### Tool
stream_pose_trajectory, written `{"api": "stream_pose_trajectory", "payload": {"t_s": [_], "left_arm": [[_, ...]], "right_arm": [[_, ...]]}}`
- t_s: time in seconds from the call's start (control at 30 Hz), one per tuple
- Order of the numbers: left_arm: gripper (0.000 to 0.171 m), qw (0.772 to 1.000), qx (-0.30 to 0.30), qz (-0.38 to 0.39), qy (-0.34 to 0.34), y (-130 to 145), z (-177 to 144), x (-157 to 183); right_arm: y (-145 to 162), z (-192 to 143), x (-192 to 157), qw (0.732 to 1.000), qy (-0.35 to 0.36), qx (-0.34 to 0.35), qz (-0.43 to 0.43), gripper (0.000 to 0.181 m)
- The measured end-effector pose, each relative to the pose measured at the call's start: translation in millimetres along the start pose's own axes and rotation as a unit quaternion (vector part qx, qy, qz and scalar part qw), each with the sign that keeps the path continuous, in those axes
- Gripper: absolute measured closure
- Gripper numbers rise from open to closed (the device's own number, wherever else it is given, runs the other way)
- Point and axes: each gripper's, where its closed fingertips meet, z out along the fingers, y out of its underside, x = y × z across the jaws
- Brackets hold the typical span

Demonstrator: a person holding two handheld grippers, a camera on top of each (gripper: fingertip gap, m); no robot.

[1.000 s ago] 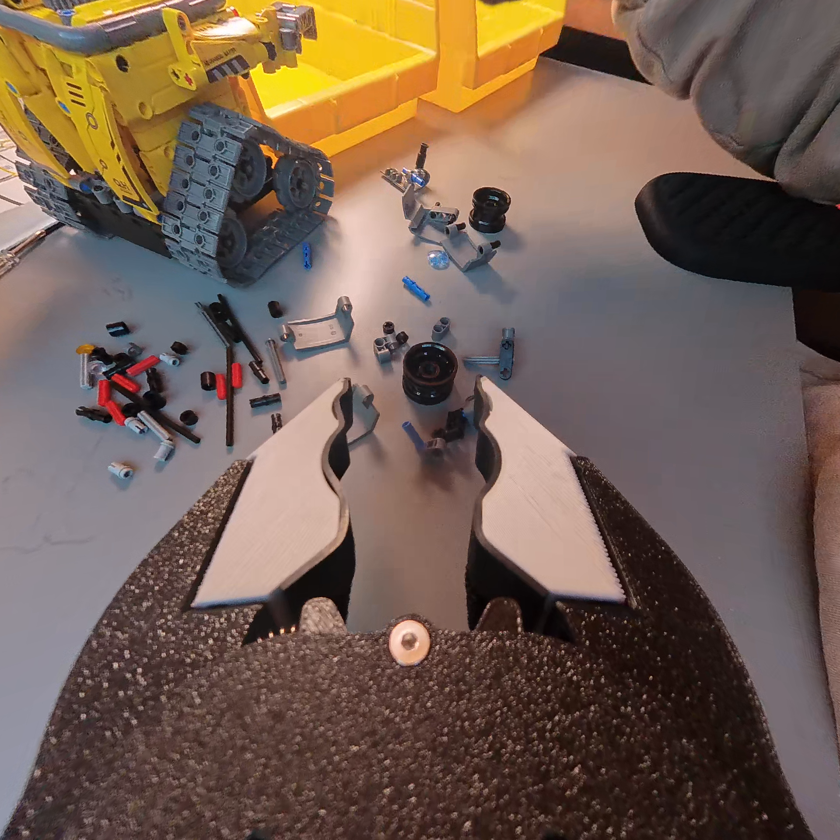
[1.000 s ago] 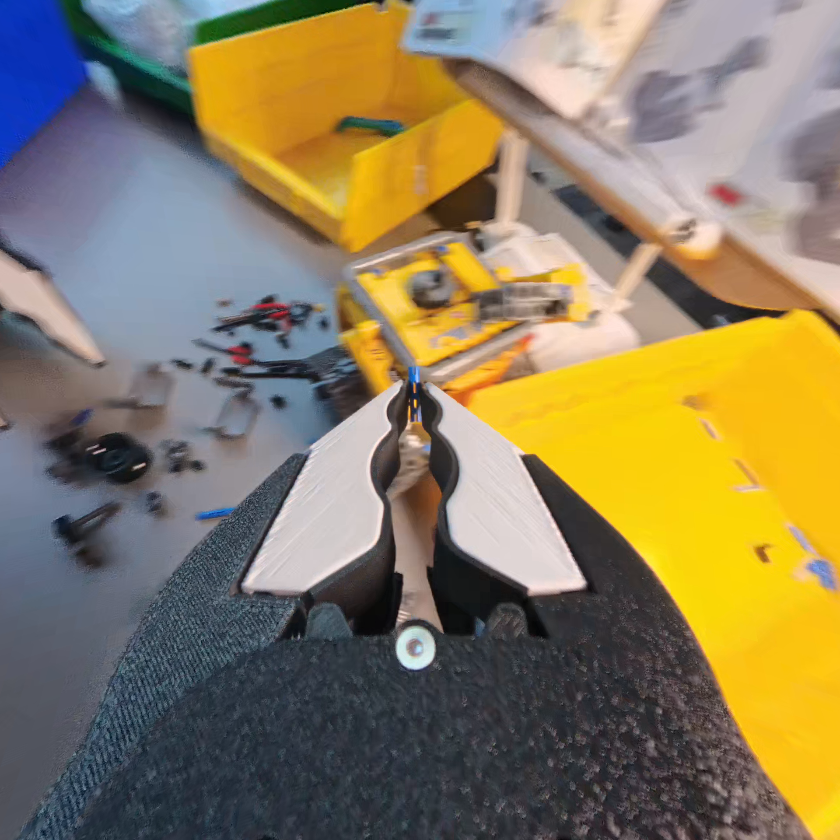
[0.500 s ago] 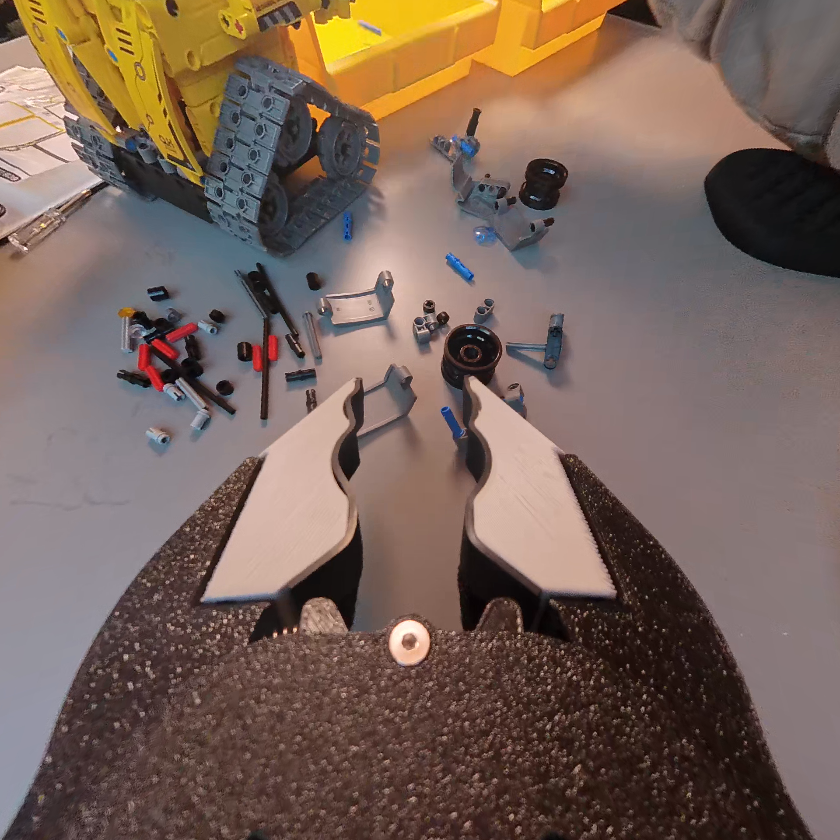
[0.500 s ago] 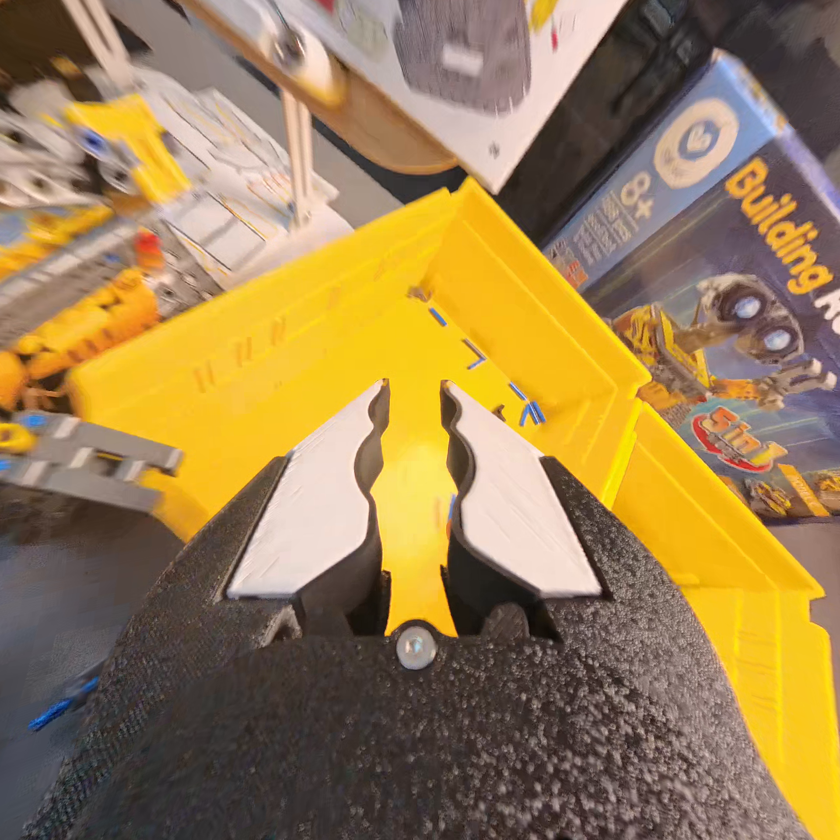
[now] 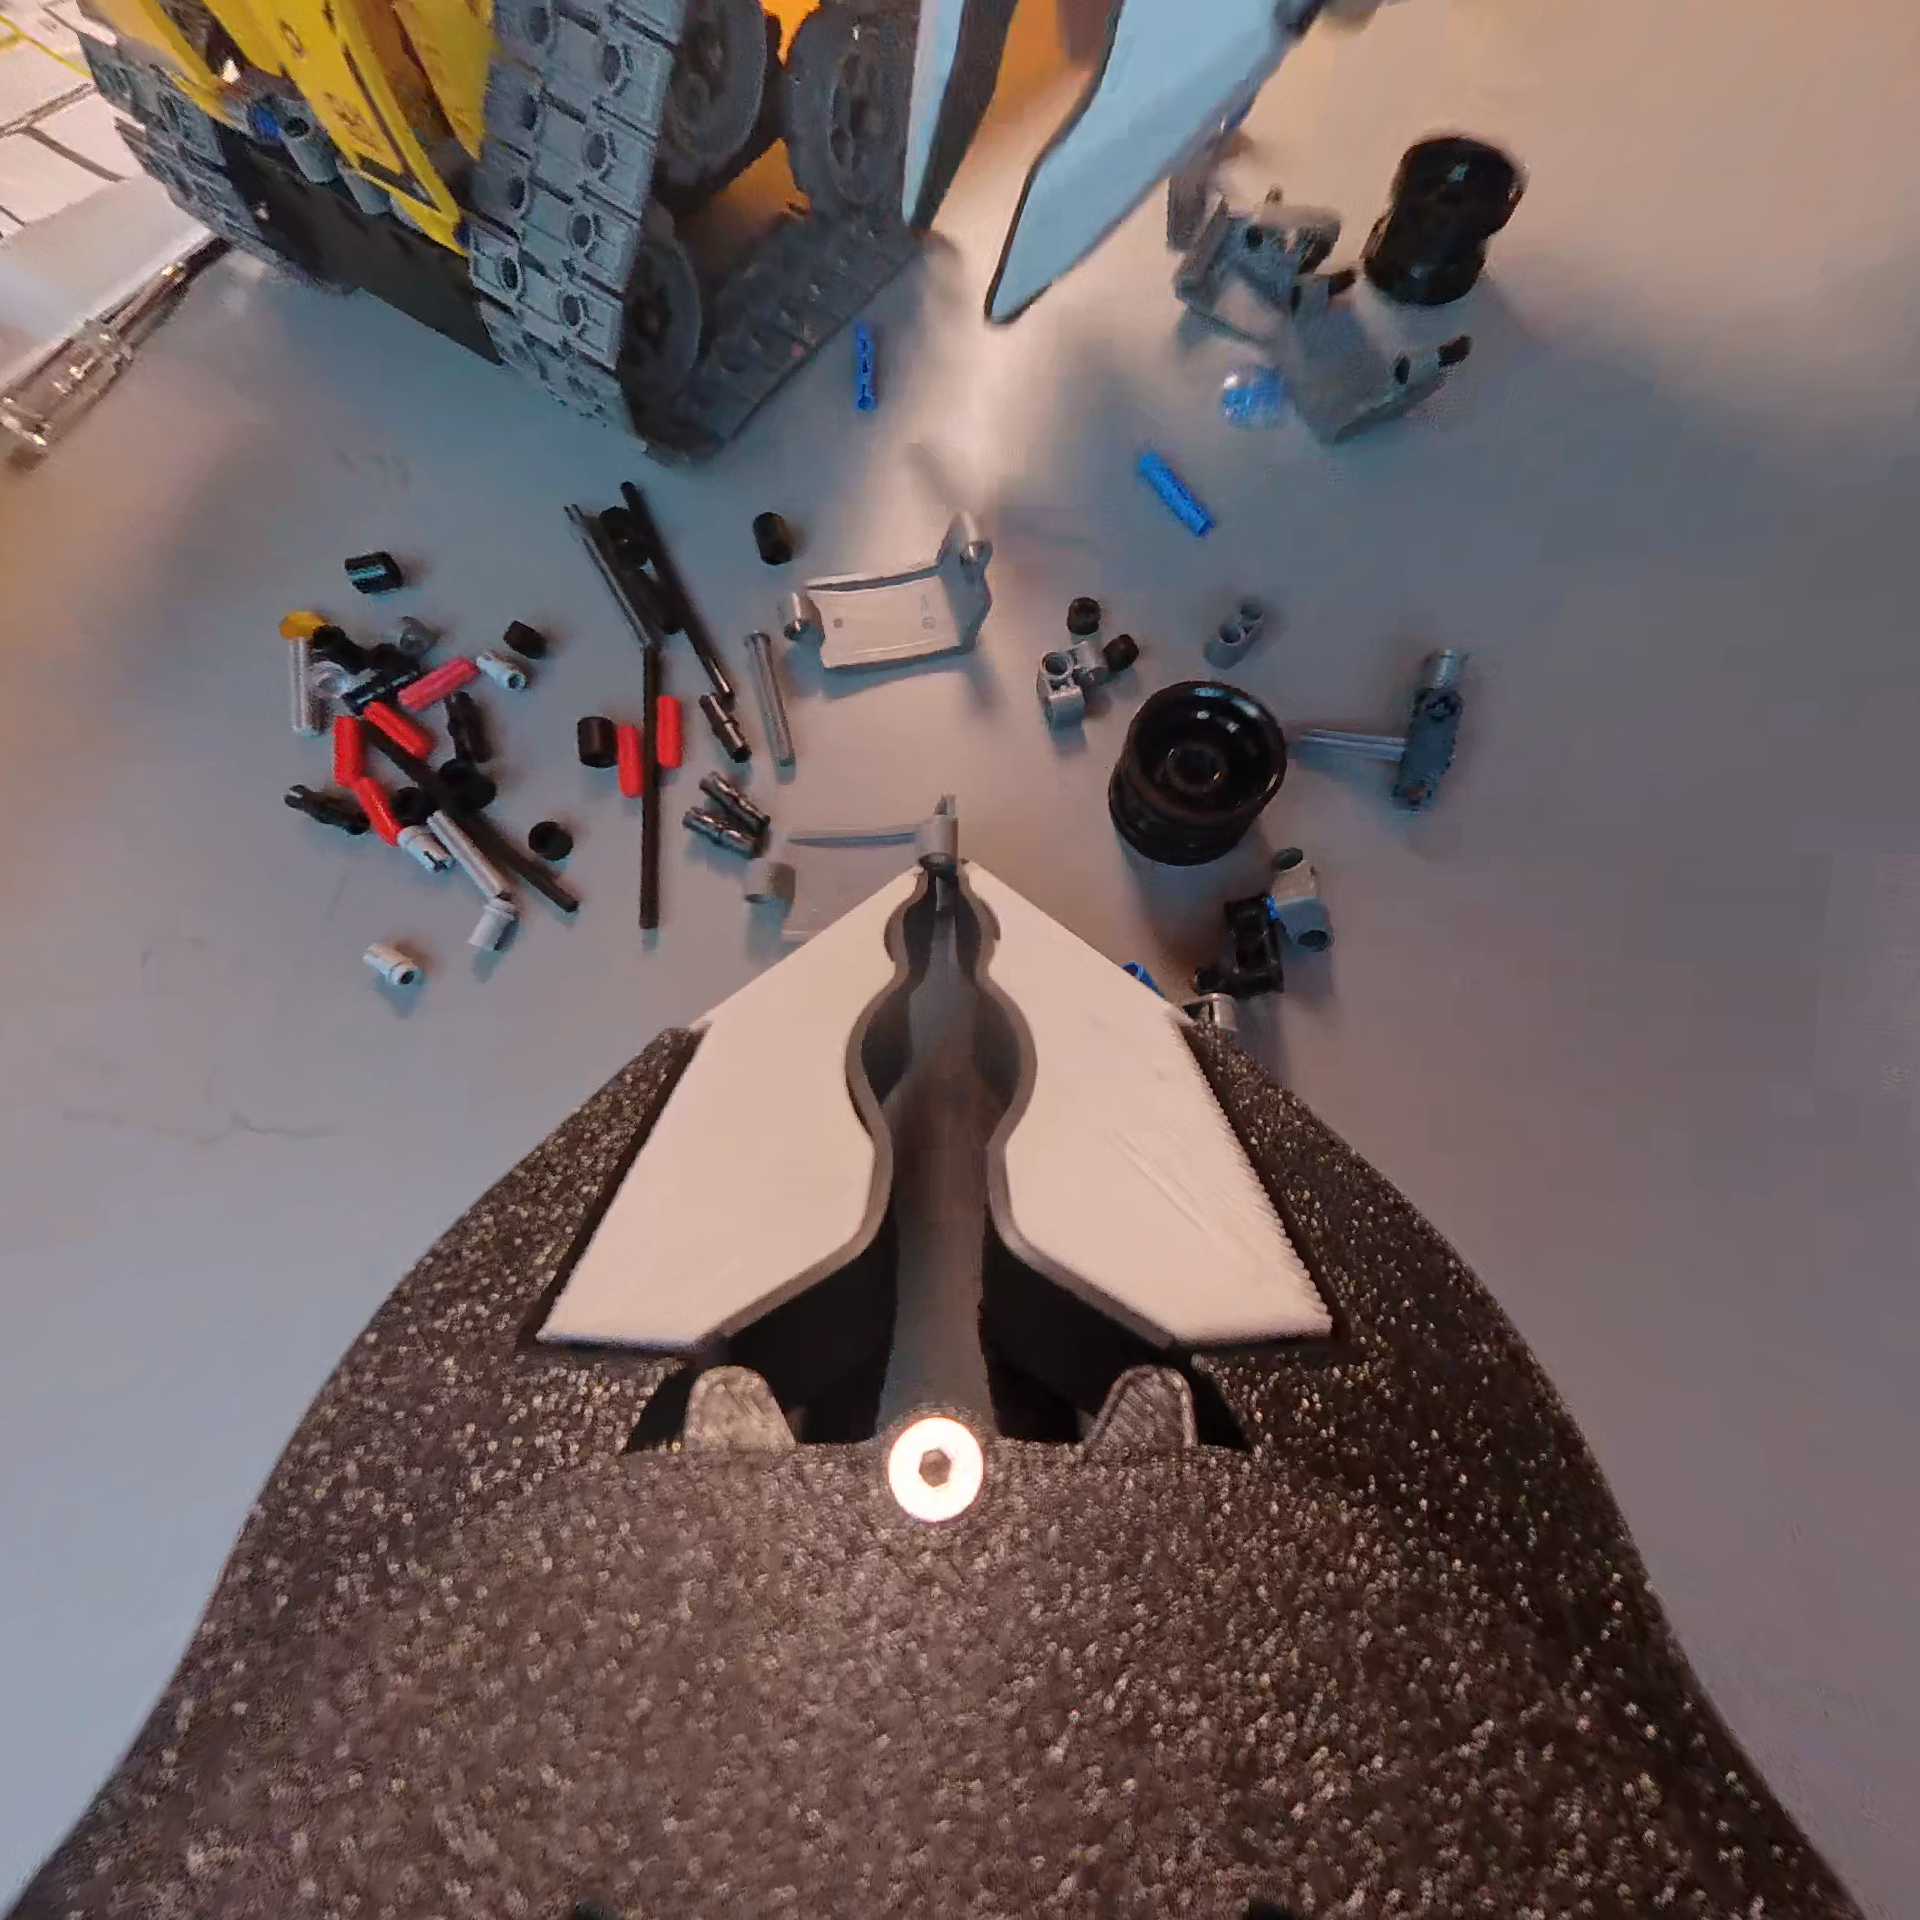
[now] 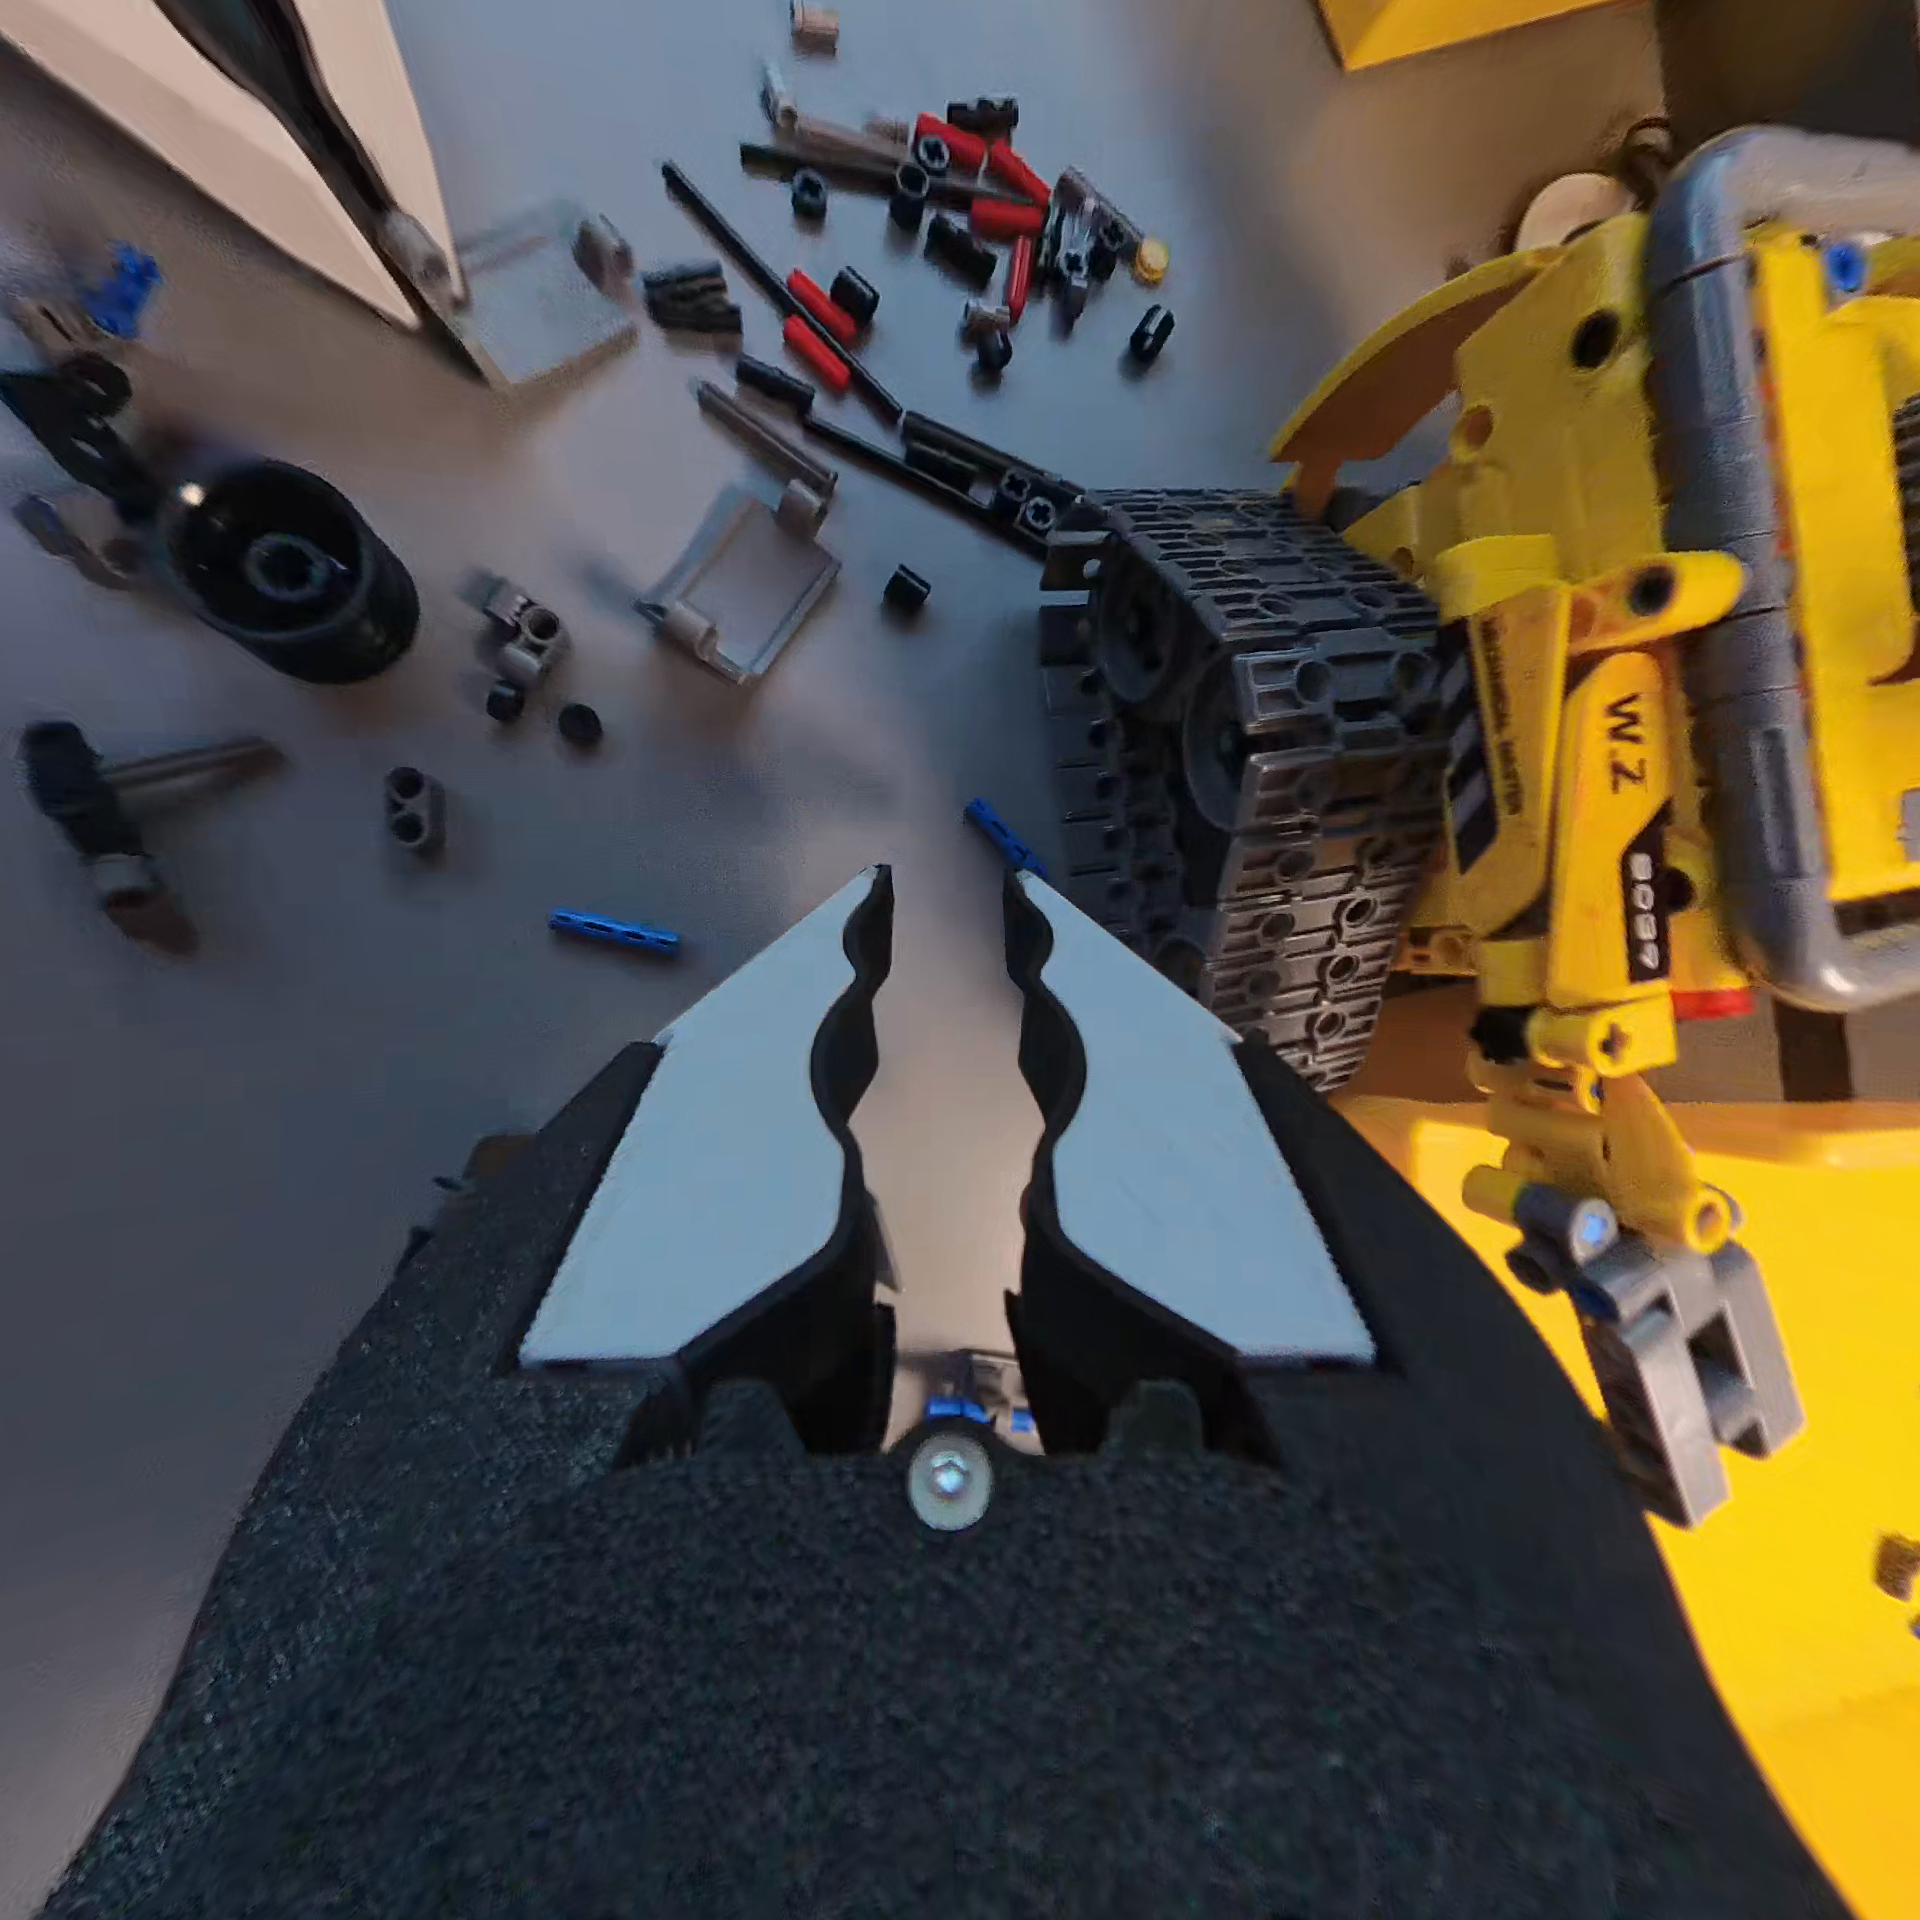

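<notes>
My left gripper point(image 5: 940, 875) is shut on the corner peg of a flat grey panel piece point(image 5: 831, 883) that lies on the grey table. A black wheel point(image 5: 1195, 769) sits just to its right and a second grey panel point(image 5: 894, 618) lies beyond. My right gripper point(image 6: 945, 883) is open and empty, low over the table beside the grey track of a yellow tracked robot model point(image 6: 1558, 727). A blue pin point(image 6: 1003, 831) lies just past its right fingertip. The right gripper also shows in the left wrist view point(image 5: 961, 265), and the left gripper in the right wrist view point(image 6: 416, 260).
Loose red, black and grey pins point(image 5: 416, 748) are scattered left of the left gripper. Another blue pin point(image 6: 613, 930), a grey cluster with a second black wheel point(image 5: 1444, 223) and paper sheets point(image 5: 62, 156) lie about. A yellow bin point(image 6: 1818, 1351) is at the right gripper's lower right. The left gripper's tips are roughly 15 centimeters from the right gripper's. From my left tips it is roughly 5 centimeters to the black wheel point(image 5: 1195, 769); from my right, 12 centimeters. Look for it in the right wrist view point(image 6: 277, 550) too.
My left gripper moved forward and closed on the grey panel's corner. My right gripper opened over the yellow bin, dropping its small blue piece, then swung back down over the table by the model.
</notes>
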Motion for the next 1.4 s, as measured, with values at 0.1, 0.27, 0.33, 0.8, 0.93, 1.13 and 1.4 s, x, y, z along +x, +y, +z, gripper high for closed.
{"api": "stream_pose_trajectory", "payload": {"t_s": [0.1,0.27,0.33,0.8,0.93,1.13,1.4], "left_arm": [[0.169,0.984,0.1,-0.106,0.106,-28,-29,8],[0.169,0.864,0.298,-0.281,0.291,-77,-108,0],[0.169,0.812,0.361,-0.317,0.333,-87,-139,-9],[0.168,0.885,0.327,-0.264,-0.198,11,-280,-90],[0.169,0.852,0.109,-0.258,-0.443,110,-324,-126],[0.157,0.817,-0.04,-0.257,-0.515,170,-325,-138],[0.132,0.887,0.095,-0.177,-0.416,73,-277,-112]], "right_arm": [[0,15,7,1.0,0.014,-0.003,-0.004,0.162],[0,30,12,0.998,0.022,-0.003,0.061,0.17],[1,33,9,0.994,0.003,0.0,0.113,0.176],[-27,-43,-7,0.977,-0.072,0.126,0.157,0.179],[-10,-102,41,0.97,0.031,0.156,0.182,0.18],[43,-126,119,0.953,0.16,0.1,0.236,0.18],[101,-86,168,0.937,0.207,-0.028,0.279,0.179]]}}
